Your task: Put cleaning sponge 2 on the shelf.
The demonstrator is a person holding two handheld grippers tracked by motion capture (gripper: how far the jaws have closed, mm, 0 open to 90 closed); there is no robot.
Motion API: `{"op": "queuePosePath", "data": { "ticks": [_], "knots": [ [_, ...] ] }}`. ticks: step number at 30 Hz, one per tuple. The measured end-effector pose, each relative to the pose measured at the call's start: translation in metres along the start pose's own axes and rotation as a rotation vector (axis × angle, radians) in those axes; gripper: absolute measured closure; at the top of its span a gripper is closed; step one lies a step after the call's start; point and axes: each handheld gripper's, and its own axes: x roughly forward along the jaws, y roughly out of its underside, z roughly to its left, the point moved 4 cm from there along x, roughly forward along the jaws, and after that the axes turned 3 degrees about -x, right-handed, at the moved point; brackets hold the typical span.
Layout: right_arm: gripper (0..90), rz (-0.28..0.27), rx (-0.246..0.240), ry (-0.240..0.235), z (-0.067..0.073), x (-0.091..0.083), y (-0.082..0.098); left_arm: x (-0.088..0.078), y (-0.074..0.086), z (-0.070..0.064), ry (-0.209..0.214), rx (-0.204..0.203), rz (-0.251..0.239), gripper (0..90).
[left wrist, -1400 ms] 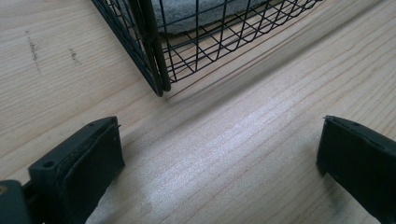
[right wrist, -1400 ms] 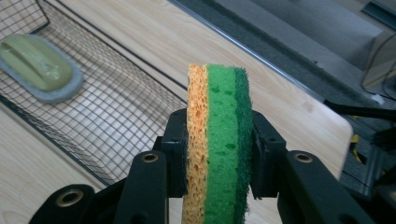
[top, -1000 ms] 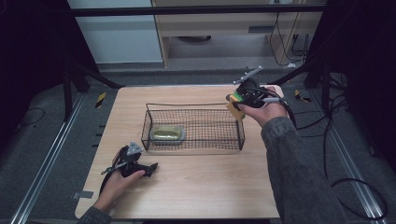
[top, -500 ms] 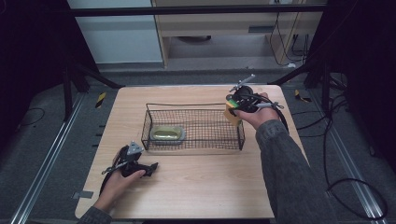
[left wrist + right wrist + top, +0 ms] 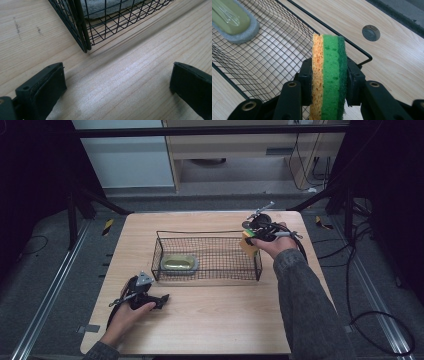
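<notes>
A black wire basket (image 5: 207, 257) stands in the middle of the wooden table (image 5: 210, 320). Inside its left end lies a grey-edged, olive-green pad (image 5: 179, 264), also seen as the pad (image 5: 230, 18) in the right gripper view. My right gripper (image 5: 329, 75) is shut on a sponge (image 5: 329, 75) with orange, green and dark green layers, held on edge over the basket's right end (image 5: 248, 243). My left gripper (image 5: 117, 85) rests open on the table near the basket's front left corner (image 5: 83, 42), nothing between its jaws; the high view shows this gripper (image 5: 145, 297) in the person's hand.
A round hole (image 5: 371, 32) is set in the tabletop beyond the basket's right end. Cables (image 5: 360, 285) trail over the floor on the right. Dark frame legs (image 5: 80, 200) stand at the left rear.
The right hand has come down and slightly leftward with the sponge, now lower over the basket's right end. The left hand has kept still.
</notes>
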Motion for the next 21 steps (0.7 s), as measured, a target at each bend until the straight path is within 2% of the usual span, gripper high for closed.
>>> {"op": "queuePosePath", "data": {
  "ticks": [21],
  "knots": [
    [64.5,0.014,0.036,-0.013,-0.006,0.014,0.012,0.0,0.0,0.0,-0.002,0.001,0.001,0.0]
  ]
}}
